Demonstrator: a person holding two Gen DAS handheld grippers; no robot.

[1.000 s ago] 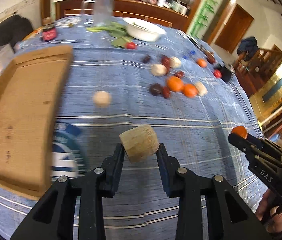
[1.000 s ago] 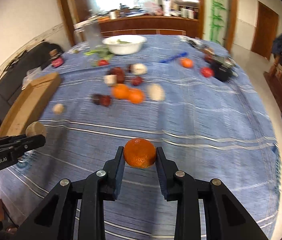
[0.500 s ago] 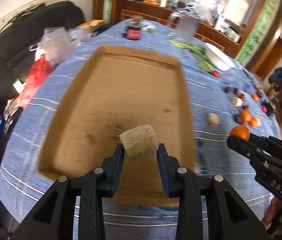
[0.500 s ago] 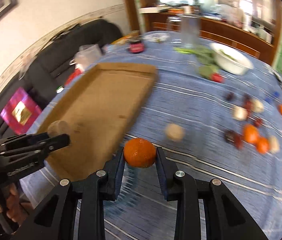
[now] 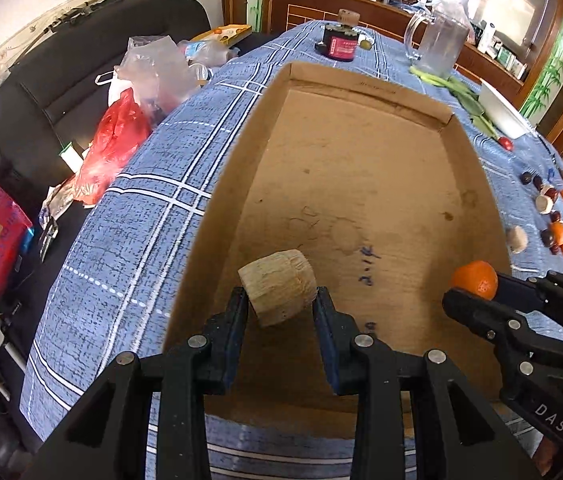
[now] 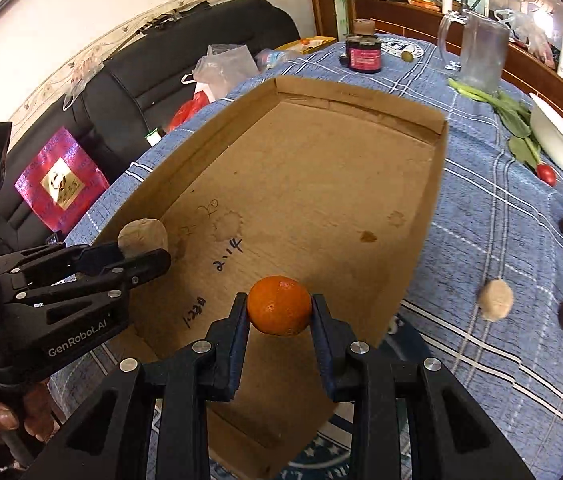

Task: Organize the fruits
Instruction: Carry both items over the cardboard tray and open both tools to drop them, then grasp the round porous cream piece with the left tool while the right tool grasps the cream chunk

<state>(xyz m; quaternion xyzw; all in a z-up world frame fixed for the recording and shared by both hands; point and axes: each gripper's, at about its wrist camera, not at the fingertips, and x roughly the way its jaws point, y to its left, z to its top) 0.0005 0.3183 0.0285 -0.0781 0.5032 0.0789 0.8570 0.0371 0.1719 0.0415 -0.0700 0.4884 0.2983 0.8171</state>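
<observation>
**Inspector:** State the step in hand.

**Operator:** Delivery, as I judge it. My left gripper (image 5: 280, 300) is clamped on a pale peeled fruit piece (image 5: 277, 287); my right gripper (image 6: 279, 307) is clamped on a mandarin (image 6: 279, 305). Both loads sit at the fingertips, above the bare floor of the cardboard tray (image 5: 361, 184).

**Inspector:** Orientation of the loads?

**Operator:** The pale piece is a stubby cylinder; its long axis runs across the jaws, tilted, flat cut end toward my left finger. The mandarin is round, no axis worth noting.

**Inspector:** Next move?

**Operator:** Lower each toward the tray floor, then part the fingers gently, or the mandarin may roll. More fruit (image 6: 497, 300) waits on the cloth, well right of my fingers.
</observation>
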